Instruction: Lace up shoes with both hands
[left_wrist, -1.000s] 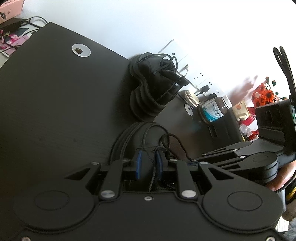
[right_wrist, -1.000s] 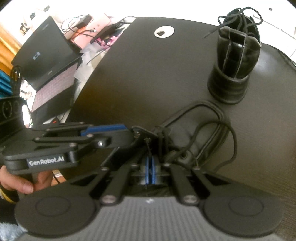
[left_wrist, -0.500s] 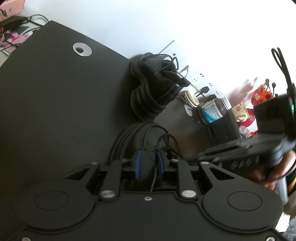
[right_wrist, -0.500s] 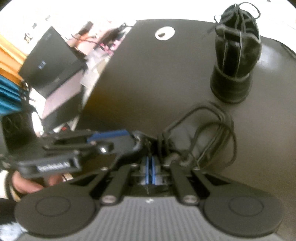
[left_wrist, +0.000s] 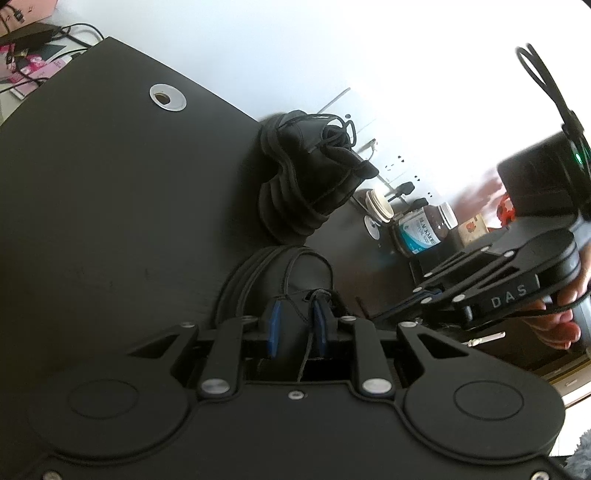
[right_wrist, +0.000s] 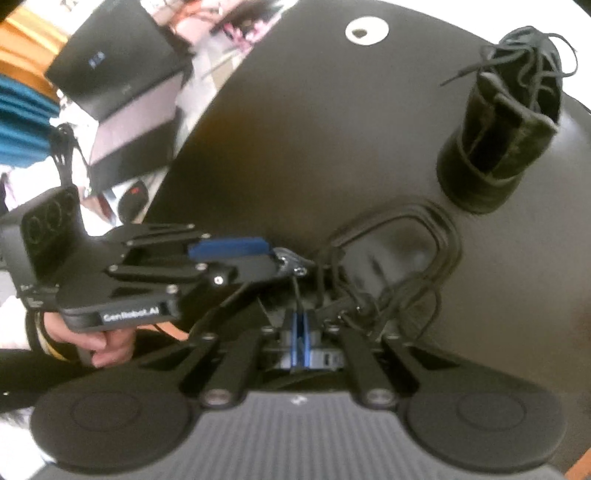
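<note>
Since a second ago the right gripper has swung upward in the left wrist view, its body now higher and blurred against the bright background, while the left gripper sits much as it did over the near shoe.

Landmark: the near shoe, lying at the lower middle of the dark round table. Most of that shoe is hidden under the two gripper bodies; only its curved sole edge and part of the upper show. The left gripper's blue pads stand apart, with a thin lace running between them, nearer the right-hand pad; whether it touches either pad is hard to make out. In the right wrist view the right gripper has its blue pads pressed together on a lace strand that rises from them toward the left gripper's tip. More lace loops lie loose on the near shoe, just right of the pads.

Beyond the near shoe stands the second shoe, its laces tangled at the top. A silver grommet lies farther off. Motion blur softens the right wrist view.
</note>
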